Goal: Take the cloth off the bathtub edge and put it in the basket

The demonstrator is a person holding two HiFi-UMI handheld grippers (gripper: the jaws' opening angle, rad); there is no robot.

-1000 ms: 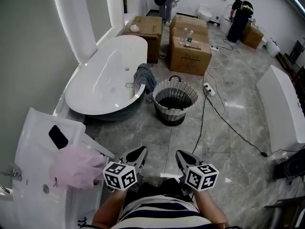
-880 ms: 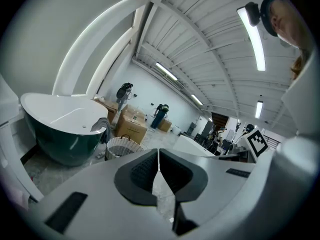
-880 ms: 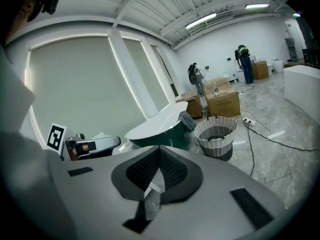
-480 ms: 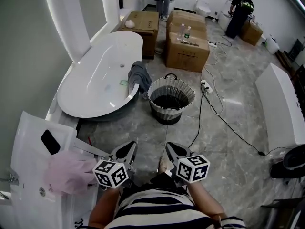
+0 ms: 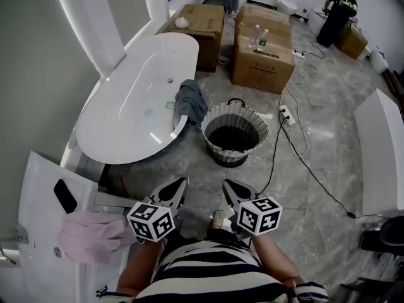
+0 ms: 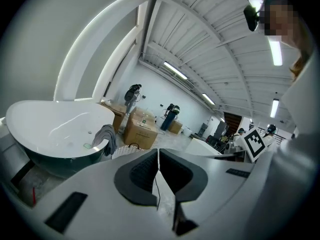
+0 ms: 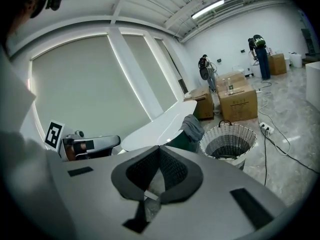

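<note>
A grey cloth (image 5: 190,102) hangs over the near right rim of the white bathtub (image 5: 120,115); it also shows in the left gripper view as the cloth (image 6: 106,137) and in the right gripper view as the cloth (image 7: 192,127). A round woven basket (image 5: 235,132) stands on the floor just right of it, seen too as the basket (image 7: 227,143). My left gripper (image 5: 178,190) and right gripper (image 5: 228,191) are held close to my body, well short of the tub, both shut with nothing between the jaws.
Cardboard boxes (image 5: 263,49) with bottles on top stand behind the basket. A black cable (image 5: 291,147) and a power strip (image 5: 286,115) lie on the floor to the right. A white fixture with a pink cloth (image 5: 91,237) sits at my left. People stand at the far wall.
The view has shifted a little towards the tub and basket. Both grippers stay shut and low in front of me.
</note>
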